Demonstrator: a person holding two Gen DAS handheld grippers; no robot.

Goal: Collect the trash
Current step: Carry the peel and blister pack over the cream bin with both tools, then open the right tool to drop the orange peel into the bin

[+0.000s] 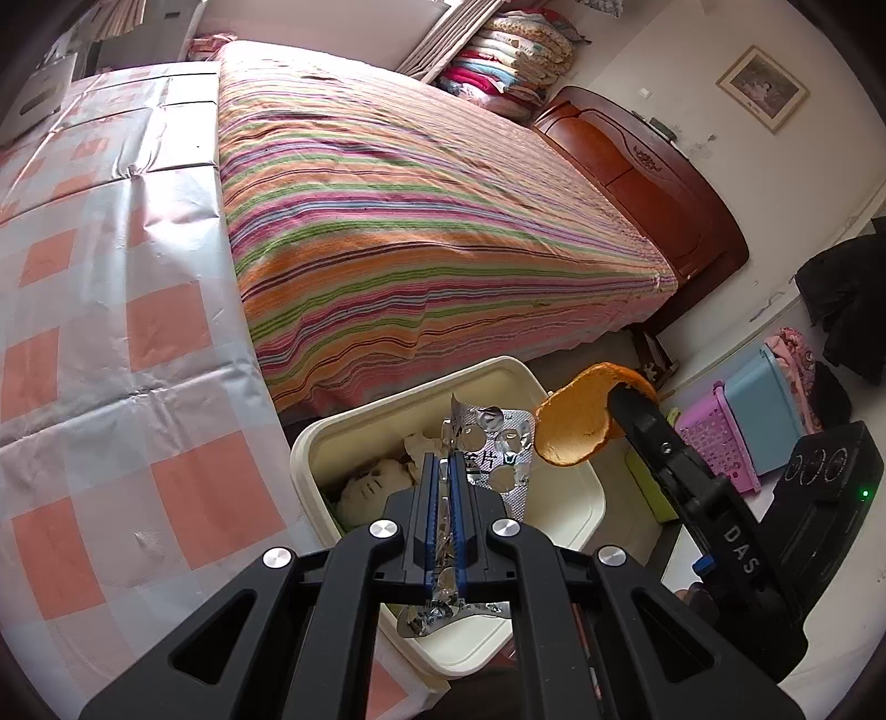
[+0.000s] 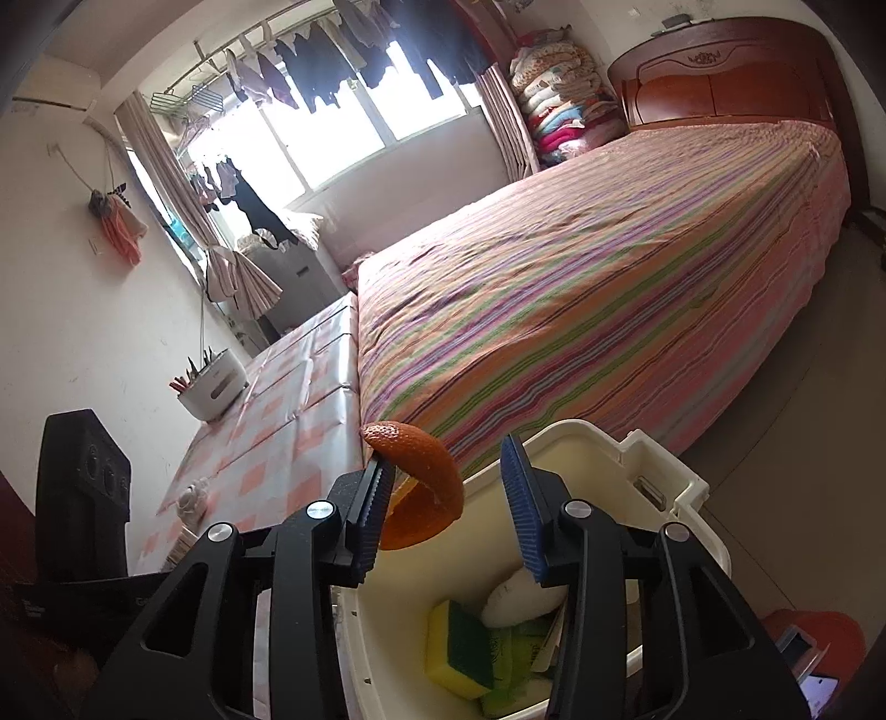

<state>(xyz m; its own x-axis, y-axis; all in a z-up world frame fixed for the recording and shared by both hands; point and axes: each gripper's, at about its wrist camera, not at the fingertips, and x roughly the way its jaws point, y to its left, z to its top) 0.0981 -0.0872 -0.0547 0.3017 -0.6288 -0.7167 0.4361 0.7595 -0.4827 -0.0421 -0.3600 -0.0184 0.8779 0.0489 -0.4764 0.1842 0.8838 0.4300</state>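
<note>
Left gripper (image 1: 443, 471): jaws pressed together on a crumpled silver blister pack (image 1: 501, 448), which sticks up and out to the right of the blue pads, directly above the bin.

Right gripper (image 2: 451, 498): jaws stand wide apart. An orange peel (image 2: 423, 487) clings to the inner face of the left finger (image 2: 368, 515); the right finger (image 2: 523, 509) does not touch it. In the left wrist view the same peel (image 1: 576, 421) hangs at the tip of the right gripper (image 1: 631, 412), over the bin's right edge.

Bin (image 1: 581, 498): cream plastic tub on the floor, between the bed and the table, open at the top.

Bin contents: a yellow-and-green sponge (image 2: 459, 648), a white wad (image 2: 520, 603) and green packaging (image 2: 520, 653) lie at the bottom.

Bed (image 1: 415, 221): striped multicolour cover, wooden headboard (image 1: 637, 177) at the far end.

Table (image 1: 111, 332): checked grey-and-orange cloth, running alongside the bed.

Background: stacked folded quilts (image 1: 509, 50) by the window, a pink basket (image 1: 714, 443) and blue box (image 1: 764, 410) against the wall.
</note>
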